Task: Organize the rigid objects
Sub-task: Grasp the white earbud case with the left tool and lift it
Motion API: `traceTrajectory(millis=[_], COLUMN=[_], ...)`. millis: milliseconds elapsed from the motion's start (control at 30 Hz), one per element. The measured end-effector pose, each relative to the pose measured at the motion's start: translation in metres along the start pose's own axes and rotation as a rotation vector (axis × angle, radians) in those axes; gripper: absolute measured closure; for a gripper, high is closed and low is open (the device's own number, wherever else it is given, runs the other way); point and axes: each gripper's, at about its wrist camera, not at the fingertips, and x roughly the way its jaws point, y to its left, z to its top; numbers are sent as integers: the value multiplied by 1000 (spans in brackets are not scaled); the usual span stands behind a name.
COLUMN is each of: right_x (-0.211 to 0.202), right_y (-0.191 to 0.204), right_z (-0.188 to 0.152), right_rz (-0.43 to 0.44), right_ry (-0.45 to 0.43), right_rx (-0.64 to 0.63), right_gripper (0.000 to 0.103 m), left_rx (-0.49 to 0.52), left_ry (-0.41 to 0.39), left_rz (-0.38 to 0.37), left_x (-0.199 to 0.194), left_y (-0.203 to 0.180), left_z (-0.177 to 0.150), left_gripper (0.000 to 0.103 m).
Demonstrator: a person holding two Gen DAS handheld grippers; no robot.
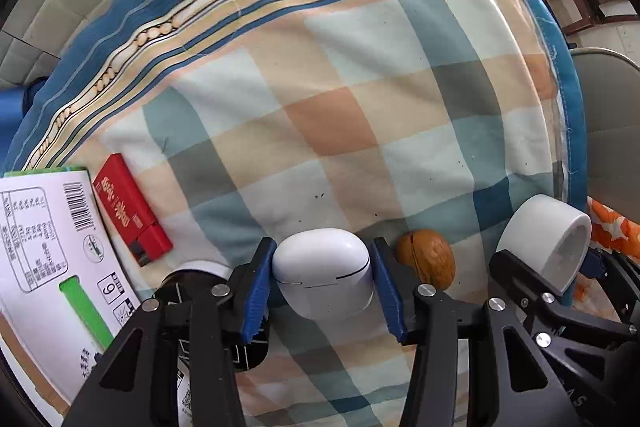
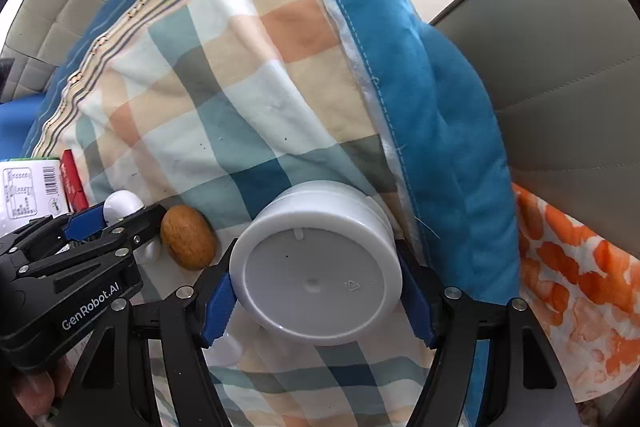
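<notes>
The left gripper (image 1: 323,281) is pinching a white earbud case (image 1: 324,273) above the checked cloth (image 1: 340,107), seemingly to move it, while the right gripper (image 2: 316,291) is clamping a white tub (image 2: 316,267) sideways; a walnut (image 1: 426,259) is lying between them.

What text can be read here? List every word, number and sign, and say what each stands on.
"GenRobot.AI": on the black body of the left tongs.
"6": in a small box on the white carton.
Barcode and a table of fine print: same carton, too small to read.
Gold characters: on the red box, not legible.
Recycling triangle: moulded into the white cup base; its number is unreadable.
</notes>
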Motion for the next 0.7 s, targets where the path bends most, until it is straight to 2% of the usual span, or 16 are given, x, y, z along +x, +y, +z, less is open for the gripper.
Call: traceTrajectory(millis=[367,533,600,700], right_x=[-41,-51,-50,-45], right_y=[3,18,23,19], right_z=[-28,-34,-37,-22], right_rz=[27,23,12,-8], right_ry=[-48,-57,-58,-47], right_rx=[-31,-47,-44,-39], right_gripper=[30,30,30,30], left_rx=[-2,7,-11,-41], left_ry=[-102,-104,-96,-33], left_rz=[-37,-42,-52,-79], left_x=[-52,-55,-45,-23], left_y=[16,23,20,21], left_z=[-38,-47,-19,-9], left_gripper=[59,60,60,61])
